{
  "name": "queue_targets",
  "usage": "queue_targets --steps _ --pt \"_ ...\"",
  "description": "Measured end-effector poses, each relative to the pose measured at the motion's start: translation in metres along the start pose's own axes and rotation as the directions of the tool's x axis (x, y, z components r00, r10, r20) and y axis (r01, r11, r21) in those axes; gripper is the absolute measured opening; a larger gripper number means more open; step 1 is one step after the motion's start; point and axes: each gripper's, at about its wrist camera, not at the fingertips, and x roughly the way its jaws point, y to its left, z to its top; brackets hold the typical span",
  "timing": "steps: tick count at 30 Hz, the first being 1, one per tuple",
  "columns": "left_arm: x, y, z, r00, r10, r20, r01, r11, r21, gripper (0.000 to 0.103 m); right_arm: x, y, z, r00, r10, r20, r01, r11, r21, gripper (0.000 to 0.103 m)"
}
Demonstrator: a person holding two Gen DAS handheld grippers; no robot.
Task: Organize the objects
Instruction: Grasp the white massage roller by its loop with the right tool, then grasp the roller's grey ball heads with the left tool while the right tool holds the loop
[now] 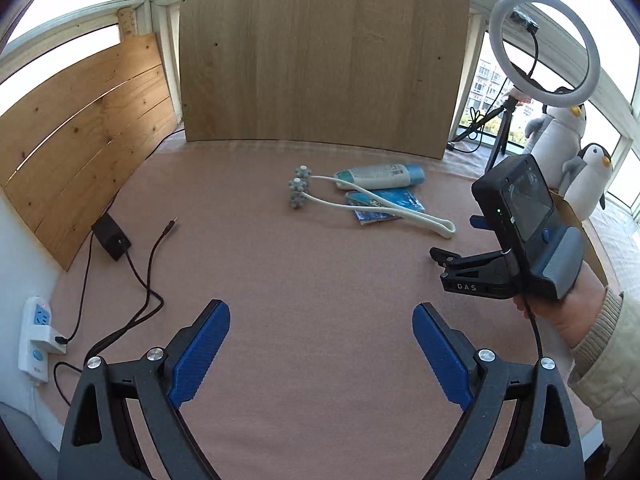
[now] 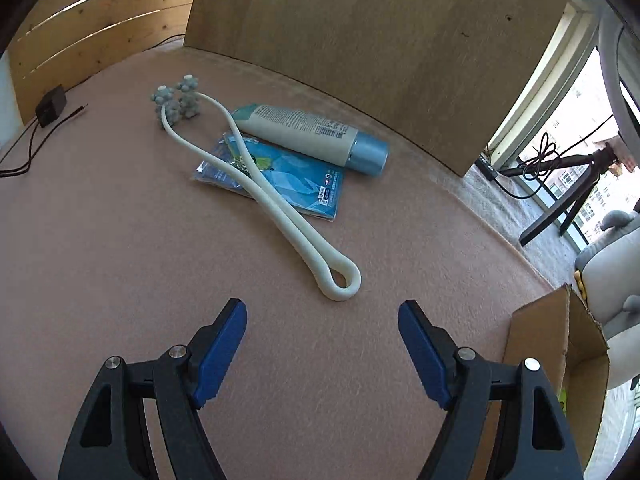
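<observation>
Tongs (image 1: 321, 354) (image 2: 322, 350) both agape above massager (image 2: 256, 184)

I see a table (image 2: 120, 240) covered in pinkish felt. Toward its far side lie a tube (image 2: 312, 136) with a blue cap and, just beside it, a flat blue packet (image 2: 292, 184). A white roller massager (image 2: 276, 196) lies across the packet, its knobbed heads on the felt. At the far left sit a black adapter (image 1: 111, 237) and its cables (image 1: 148, 280). A wooden board (image 1: 320, 52) stands at the back edge.
</observation>
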Motion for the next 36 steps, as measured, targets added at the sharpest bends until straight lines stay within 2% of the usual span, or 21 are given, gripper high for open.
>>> queue_targets --steps 1,3,6,7,8,9,11,14,17,25,34,36 --pt "-0.006 0.006 0.003 1.000 0.010 0.013 -0.010 1.000 -0.002 0.095 0.008 -0.001 0.004 1.000 0.009 -0.007 -0.009 1.000 -0.020 0.074" --pt "-0.018 0.017 0.007 0.999 0.030 0.032 -0.030 0.999 -0.011 0.097 0.014 -0.004 0.013 0.999 0.034 0.031 -0.033 0.999 -0.032 0.075" --pt "-0.029 0.028 0.013 0.997 0.050 0.052 -0.049 0.998 -0.030 0.097 0.024 -0.007 0.023 0.996 0.086 0.018 -0.086 0.996 -0.031 0.074" --pt "-0.031 0.030 0.015 0.997 0.053 0.058 -0.051 0.998 -0.034 0.097 0.025 -0.007 0.025 0.995 0.104 0.011 -0.104 0.994 -0.025 0.071" --pt "-0.033 0.032 0.015 0.997 0.053 0.064 -0.050 0.998 -0.037 0.097 0.025 -0.008 0.027 0.991 0.136 -0.001 -0.136 0.991 -0.016 0.057" --pt "-0.035 0.032 0.015 0.996 0.055 0.069 -0.052 0.998 -0.042 0.097 0.024 -0.007 0.027 0.987 0.162 -0.007 -0.162 0.987 -0.007 0.052" --pt "-0.038 0.036 0.016 0.996 0.052 0.071 -0.048 0.997 -0.057 0.098 0.019 0.000 0.025 0.985 0.171 -0.010 -0.171 0.985 -0.013 0.032" --pt "-0.036 0.039 0.014 0.997 0.040 0.061 -0.035 0.997 -0.073 0.098 0.012 0.017 0.019 0.990 0.140 -0.008 -0.140 0.988 -0.062 0.026" --pt "-0.026 0.040 0.010 0.999 0.015 0.033 -0.012 0.995 -0.096 0.098 0.002 0.035 0.011 0.989 0.149 -0.009 -0.149 0.985 -0.082 0.019" --pt "0.029 0.054 -0.023 0.993 -0.057 -0.108 0.032 0.974 -0.223 0.098 -0.049 0.106 -0.045 0.980 0.200 0.006 -0.199 0.978 -0.068 0.016" --pt "0.090 0.031 -0.034 0.977 -0.099 -0.188 0.063 0.980 -0.190 0.097 -0.114 0.173 -0.110 0.970 0.242 -0.020 -0.243 0.966 -0.086 0.016" --pt "0.098 0.031 -0.037 0.977 -0.069 -0.203 0.032 0.983 -0.180 0.085 -0.118 0.174 -0.116 0.969 0.246 -0.017 -0.247 0.966 -0.080 0.016"
